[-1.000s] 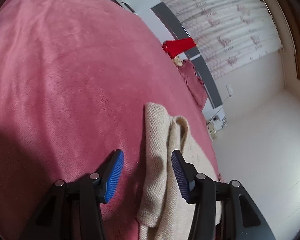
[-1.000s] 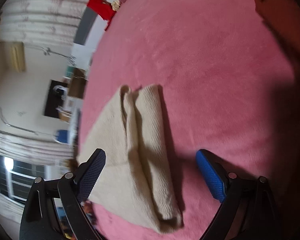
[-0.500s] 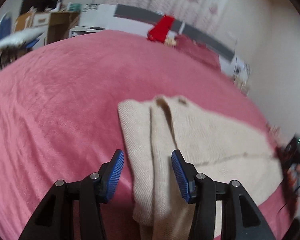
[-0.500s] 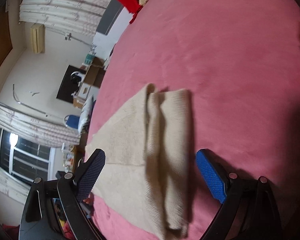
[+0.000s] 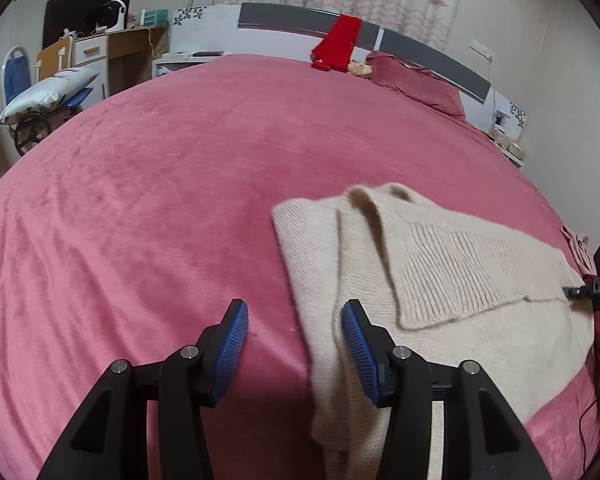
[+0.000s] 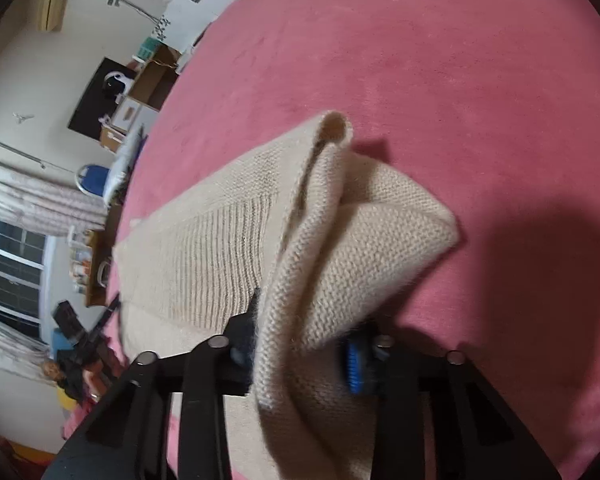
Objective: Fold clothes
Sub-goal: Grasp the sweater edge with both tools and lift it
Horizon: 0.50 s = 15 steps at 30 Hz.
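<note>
**Pink bed, cream knit mid-fold**

Pink bed carries the sweater, partly folded near its edge. Right claw pinches a lifted corner; left claw hangs spread at the other side. Next, I'd judge, left needs to grip before both carry the fold over.

Both the left gripper and the right gripper had matte black angular linkage arms studded with round silver screws, ending in narrow fingers faced with ribbed blue pads.
</note>
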Motion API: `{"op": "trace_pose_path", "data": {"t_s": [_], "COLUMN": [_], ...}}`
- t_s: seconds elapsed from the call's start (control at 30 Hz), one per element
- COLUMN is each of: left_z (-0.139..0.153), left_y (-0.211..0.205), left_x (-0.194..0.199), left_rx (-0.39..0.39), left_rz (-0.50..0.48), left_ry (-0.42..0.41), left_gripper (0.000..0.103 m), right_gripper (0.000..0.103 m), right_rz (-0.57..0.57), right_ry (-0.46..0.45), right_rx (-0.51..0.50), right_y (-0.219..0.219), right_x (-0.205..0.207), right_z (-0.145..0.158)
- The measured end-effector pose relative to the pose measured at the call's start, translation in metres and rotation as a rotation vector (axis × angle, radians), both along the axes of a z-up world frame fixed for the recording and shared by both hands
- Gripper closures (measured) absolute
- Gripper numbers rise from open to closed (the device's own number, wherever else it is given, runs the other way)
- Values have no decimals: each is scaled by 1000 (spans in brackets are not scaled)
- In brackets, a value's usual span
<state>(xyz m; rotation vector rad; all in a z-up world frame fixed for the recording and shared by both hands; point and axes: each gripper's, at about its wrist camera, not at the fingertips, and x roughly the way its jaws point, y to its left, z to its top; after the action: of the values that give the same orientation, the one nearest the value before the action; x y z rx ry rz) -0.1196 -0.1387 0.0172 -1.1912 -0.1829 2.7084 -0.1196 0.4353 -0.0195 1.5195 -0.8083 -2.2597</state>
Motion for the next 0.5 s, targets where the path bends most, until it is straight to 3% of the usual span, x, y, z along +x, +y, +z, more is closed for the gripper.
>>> {"op": "trace_pose_path", "data": {"t_s": [0.1,0.17,0.5], "left_z": [4,2,-48], "left_y": [-8,-19,-58], "left_x": [2,-3,-49], "left_rx": [-41,3,727], "left_rz": [64,84,-120], "left_ry": [7,-6,-205], "left_gripper": [53,53,53], "right_gripper": [71,71,72], "right_rz": [26,32,-2], "right_ry": [-3,-14,-23], "right_rx": [88,127,114], "right_y": [-7,-9,1], "right_x": [-1,-2,4], "right_z": [4,6,4]}}
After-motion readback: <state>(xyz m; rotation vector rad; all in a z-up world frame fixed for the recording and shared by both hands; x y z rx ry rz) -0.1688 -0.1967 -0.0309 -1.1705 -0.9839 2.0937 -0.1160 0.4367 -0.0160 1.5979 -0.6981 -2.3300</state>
